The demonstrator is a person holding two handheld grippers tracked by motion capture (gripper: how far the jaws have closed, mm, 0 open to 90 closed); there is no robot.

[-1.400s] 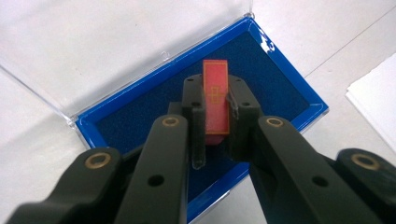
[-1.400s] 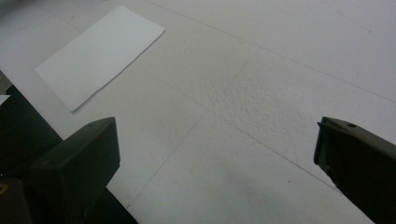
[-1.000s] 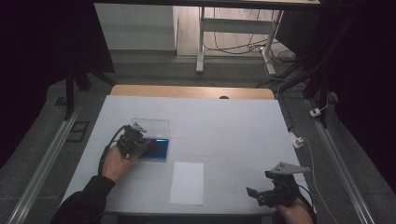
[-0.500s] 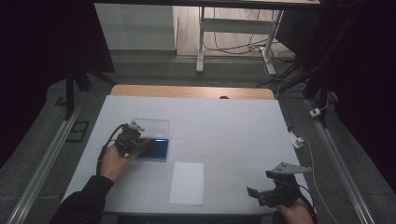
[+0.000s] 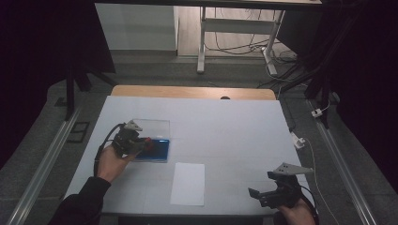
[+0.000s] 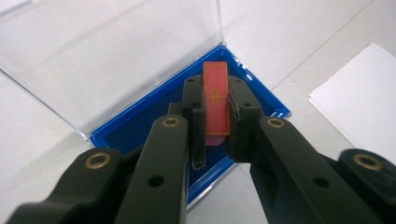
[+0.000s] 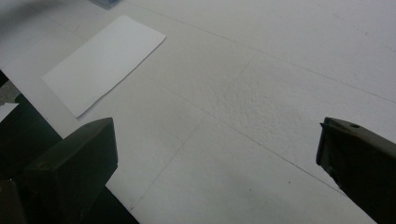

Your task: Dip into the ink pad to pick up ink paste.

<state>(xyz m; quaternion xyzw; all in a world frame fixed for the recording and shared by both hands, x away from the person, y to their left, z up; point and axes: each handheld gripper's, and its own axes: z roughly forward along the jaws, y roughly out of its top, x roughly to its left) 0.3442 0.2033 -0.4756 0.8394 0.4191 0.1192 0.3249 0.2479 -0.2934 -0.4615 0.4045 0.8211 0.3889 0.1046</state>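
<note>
The red card [image 6: 215,99] sits clamped between the jaws of the left tongs [image 6: 215,133], standing on its long edge above the dark blue floor of the open case [image 6: 254,93], whose clear lid [image 6: 116,51] is folded back flat on the desk [image 5: 234,126]. Against the high views from a second ago almost nothing has changed: the left hand [image 5: 110,161] is at the same near corner of the case, the jaws are just as tightly closed on the card, and the right tongs [image 5: 264,194] hover at the same spot near the front right edge of the desk. That stillness suggests the grip has settled, so the card is probably ready either to be lifted clear of the case or to be set down inside it; which of the two I cannot tell. The card runs lengthwise along the jaws, its far end poking out past their tips toward the lid hinge. The right tongs hold nothing, jaws wide apart over bare desk, with the white sheet of paper [image 5: 187,183] lying between the two hands, well apart from the case.
</note>
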